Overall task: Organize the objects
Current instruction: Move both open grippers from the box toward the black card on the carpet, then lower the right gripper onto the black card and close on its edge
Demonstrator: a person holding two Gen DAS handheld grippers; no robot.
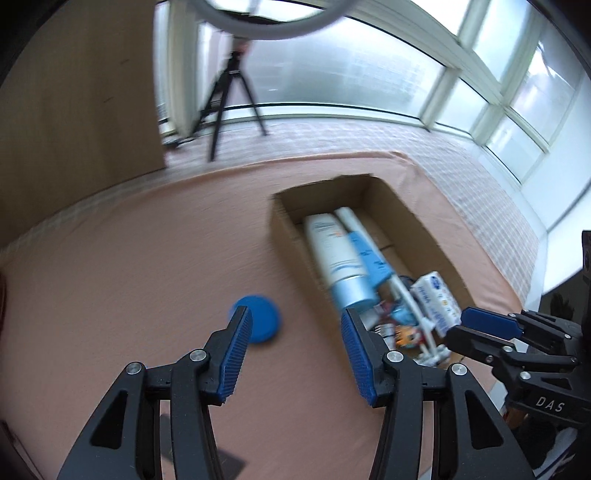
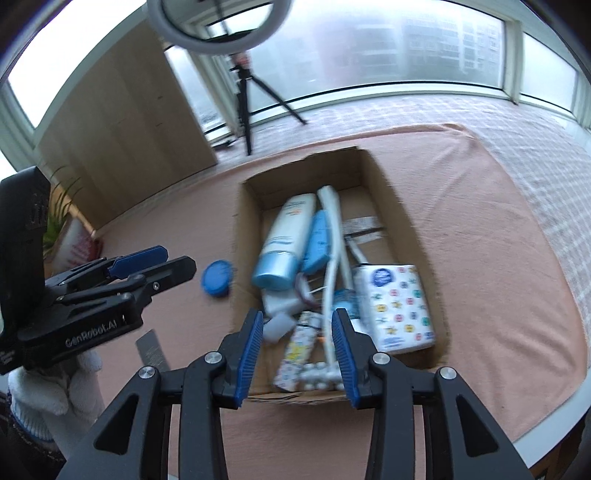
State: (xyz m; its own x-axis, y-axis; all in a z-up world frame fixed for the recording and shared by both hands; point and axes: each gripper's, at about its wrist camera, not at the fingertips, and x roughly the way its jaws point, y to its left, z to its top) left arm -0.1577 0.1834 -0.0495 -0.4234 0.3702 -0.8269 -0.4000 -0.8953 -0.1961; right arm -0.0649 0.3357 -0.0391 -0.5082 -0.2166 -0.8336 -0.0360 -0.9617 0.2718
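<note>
A round blue lid (image 1: 260, 323) lies on the pink tablecloth, left of an open cardboard box (image 1: 284, 221); it also shows in the right wrist view (image 2: 217, 277). My left gripper (image 1: 295, 323) is open and empty, above the cloth, with its left finger over the lid's edge. The box (image 2: 245, 236) holds a white and blue bottle (image 2: 284, 240), a white long-handled tool (image 2: 332, 236), a patterned tissue pack (image 2: 395, 306) and several small items. My right gripper (image 2: 297, 325) is open and empty above the box's near end. It also shows in the left wrist view (image 1: 476, 325).
A black tripod (image 1: 229, 107) stands on the checked floor beyond the table, under a ring light (image 2: 218, 26). A wooden cabinet (image 1: 74, 103) is at the back left. A grey flat card (image 2: 151, 349) lies on the cloth. A plant and a red sign (image 2: 74, 243) stand at the left.
</note>
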